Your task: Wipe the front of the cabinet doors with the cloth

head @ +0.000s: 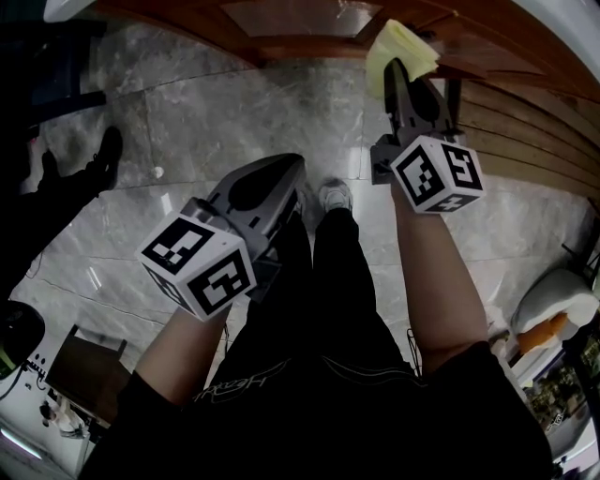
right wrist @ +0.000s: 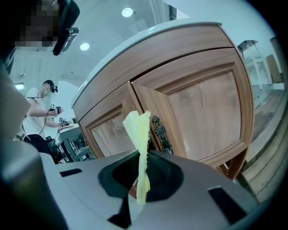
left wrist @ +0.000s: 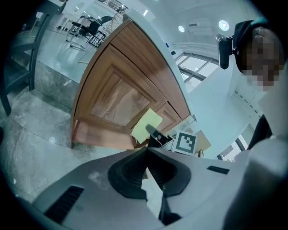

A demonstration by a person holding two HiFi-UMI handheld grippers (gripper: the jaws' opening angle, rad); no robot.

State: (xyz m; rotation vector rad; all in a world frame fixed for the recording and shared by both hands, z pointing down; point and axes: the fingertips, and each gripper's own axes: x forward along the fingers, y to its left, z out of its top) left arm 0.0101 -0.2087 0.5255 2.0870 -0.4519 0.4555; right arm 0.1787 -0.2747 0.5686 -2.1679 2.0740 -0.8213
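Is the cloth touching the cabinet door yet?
Cannot tell. In the head view and both gripper views the cloth only overlaps the cabinet door; none shows contact or a gap plainly.

Yellow cloth [right wrist: 139, 129], brown wood-grain cabinet doors [right wrist: 203, 112], grey marbled floor [head: 234, 117]

Indoor hall: marble floor [head: 234, 122], wooden cabinet [right wrist: 202, 90], ceiling downlights [right wrist: 127, 12].

Left tool [head: 277, 178] closed, right tool [head: 398, 80] clamped, forward
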